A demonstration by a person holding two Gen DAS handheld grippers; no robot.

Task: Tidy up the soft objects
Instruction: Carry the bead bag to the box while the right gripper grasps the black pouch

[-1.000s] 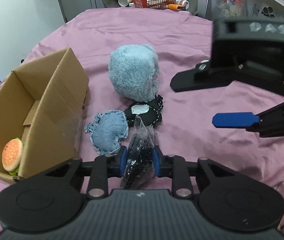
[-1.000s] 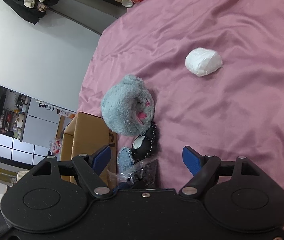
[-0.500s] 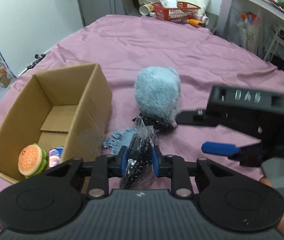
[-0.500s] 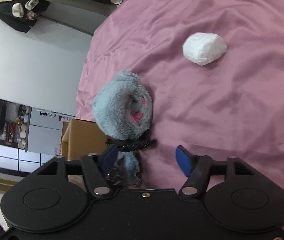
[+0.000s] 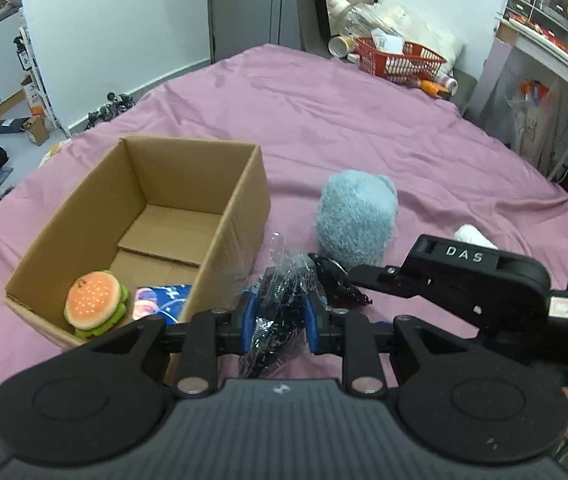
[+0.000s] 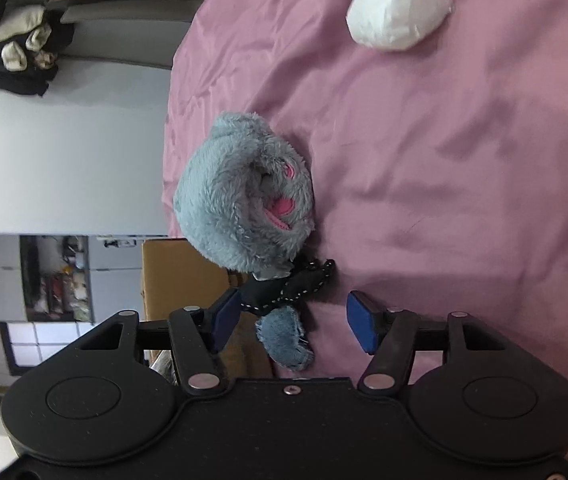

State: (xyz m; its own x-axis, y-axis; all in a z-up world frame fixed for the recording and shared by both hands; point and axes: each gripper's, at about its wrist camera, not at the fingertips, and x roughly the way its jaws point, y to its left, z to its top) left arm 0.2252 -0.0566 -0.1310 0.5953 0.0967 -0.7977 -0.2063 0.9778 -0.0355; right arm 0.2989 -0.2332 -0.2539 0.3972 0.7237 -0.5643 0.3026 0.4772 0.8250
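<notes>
1. The left hand-held gripper (image 5: 279,316) is pinching a clear plastic bag of black items (image 5: 280,300) between its blue pads (image 5: 248,316); the bag stands up out of the grip toward 12 o'clock and hangs below it as well.
2. At about 10 o'clock from that grip sits an open cardboard box (image 5: 240,216) on the pink bed sheet (image 5: 323,120), its near corner just beside the bag.
3. Inside the box, at its near end, lie a plush hamburger (image 5: 94,304) and, touching it on the right, a blue printed item (image 5: 162,298).
4. At 1 o'clock from the left grip a black stitched fabric toy (image 5: 335,280) lies on the sheet, with a fluffy blue-grey plush (image 5: 357,216) touching it from behind.
5. The right hand-held gripper (image 6: 293,320) is spread wide, holding nothing; in the left wrist view it sits at 3 o'clock, low over the sheet.
6. The black stitched fabric toy (image 6: 287,290) lies between its blue pads (image 6: 226,316), close against the left one, and a small denim-blue plush (image 6: 284,338) sits just under it at 6 o'clock.
7. Farther out at 11 o'clock is the fluffy blue-grey plush (image 6: 240,196), showing pink patches.
8. Well apart at 1 o'clock lies a white wrapped bundle (image 6: 397,10).
9. A red basket (image 5: 399,60) stands at the far edge of the bed.
</notes>
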